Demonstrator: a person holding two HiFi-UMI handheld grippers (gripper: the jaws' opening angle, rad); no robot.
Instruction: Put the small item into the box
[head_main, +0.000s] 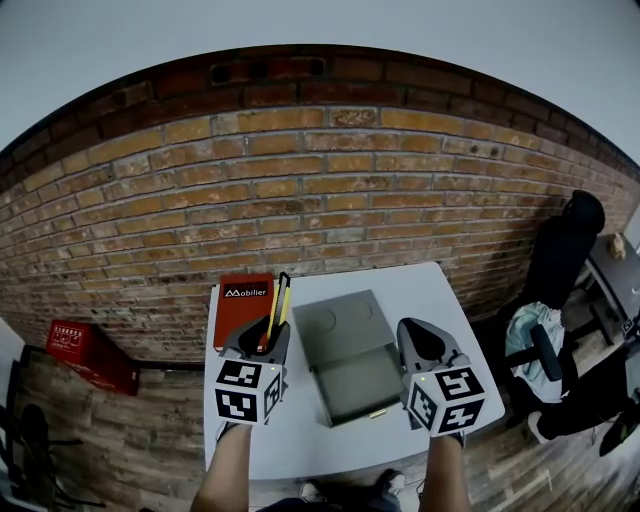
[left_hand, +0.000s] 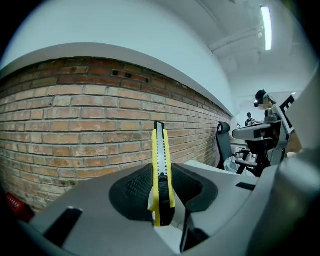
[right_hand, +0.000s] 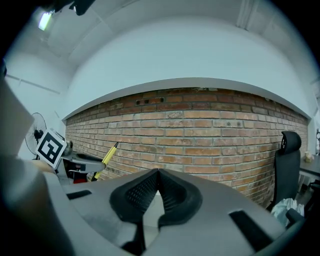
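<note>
Above the white table, just left of the open grey box, the left gripper holds a yellow snap-off utility knife. Its jaws are clamped on the handle, and the knife's far end sticks out past them toward the brick wall. Right of the box, the right gripper hovers with its jaws pressed together on nothing. The box lies with its lid folded back and its tray apparently bare. A red pack lettered "Mobilier" lies on the table left of the box, beyond the knife. The carry looks to be the step in hand: the knife is lifted but not yet over the box. Next, by this reading, the left gripper must swing right over the tray, lower the knife flat and part its jaws.
</note>
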